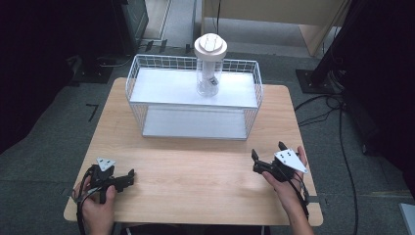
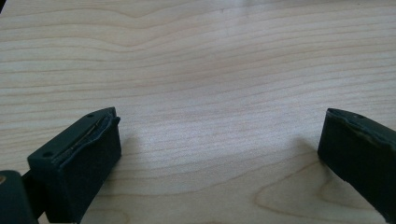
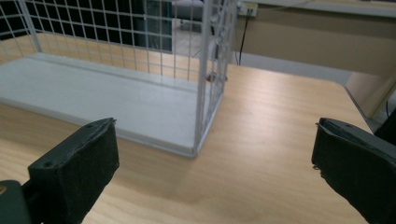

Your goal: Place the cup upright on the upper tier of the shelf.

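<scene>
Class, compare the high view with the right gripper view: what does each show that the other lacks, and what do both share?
High view alone: a clear jar with a white lid standing on the rack's upper shelf, and the left hand-held gripper, open. Right gripper view alone: a close look along the right hand-held gripper, jaws wide apart, toward the rack's corner post. Shared: the white wire rack and the wooden table.

Left gripper [image 1: 131, 177]: black body, grey three-cornered plate on top w/ small dark screw dots, black cable trailing back past the hand. Right gripper [image 1: 268, 151]: same build, black w/ grey triangular plate, cable along the forearm. Fingers [image 2: 79, 158] are black blocks, approx. rectangular, w/ dark rubber-like pads and small round screw holes on the top edge. No sleeves visible on the forearms.
</scene>
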The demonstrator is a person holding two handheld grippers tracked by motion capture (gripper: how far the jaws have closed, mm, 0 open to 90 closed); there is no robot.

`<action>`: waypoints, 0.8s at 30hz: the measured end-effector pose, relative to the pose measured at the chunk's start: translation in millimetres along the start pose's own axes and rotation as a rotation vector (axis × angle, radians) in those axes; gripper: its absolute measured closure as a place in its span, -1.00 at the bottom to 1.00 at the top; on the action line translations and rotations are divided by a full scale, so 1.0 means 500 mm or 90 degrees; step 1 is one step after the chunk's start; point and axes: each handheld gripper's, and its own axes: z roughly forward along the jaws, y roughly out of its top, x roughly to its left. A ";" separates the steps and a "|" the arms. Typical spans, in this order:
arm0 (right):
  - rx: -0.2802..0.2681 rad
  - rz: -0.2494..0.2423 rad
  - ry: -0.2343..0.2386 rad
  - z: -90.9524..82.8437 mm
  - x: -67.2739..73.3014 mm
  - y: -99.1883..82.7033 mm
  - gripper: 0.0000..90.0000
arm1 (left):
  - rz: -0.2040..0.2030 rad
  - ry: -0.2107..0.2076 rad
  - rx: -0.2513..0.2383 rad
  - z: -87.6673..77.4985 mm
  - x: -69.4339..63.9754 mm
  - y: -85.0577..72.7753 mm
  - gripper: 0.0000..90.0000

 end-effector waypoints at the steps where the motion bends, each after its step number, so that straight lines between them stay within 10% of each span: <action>1: 0.005 0.000 -0.003 -0.002 -0.004 -0.007 -0.98 | 0.000 0.000 0.000 0.000 0.000 0.000 -1.00; 24: 0.095 0.016 -0.052 -0.067 -0.087 -0.105 -0.98 | 0.000 0.000 0.000 0.000 0.000 0.000 -1.00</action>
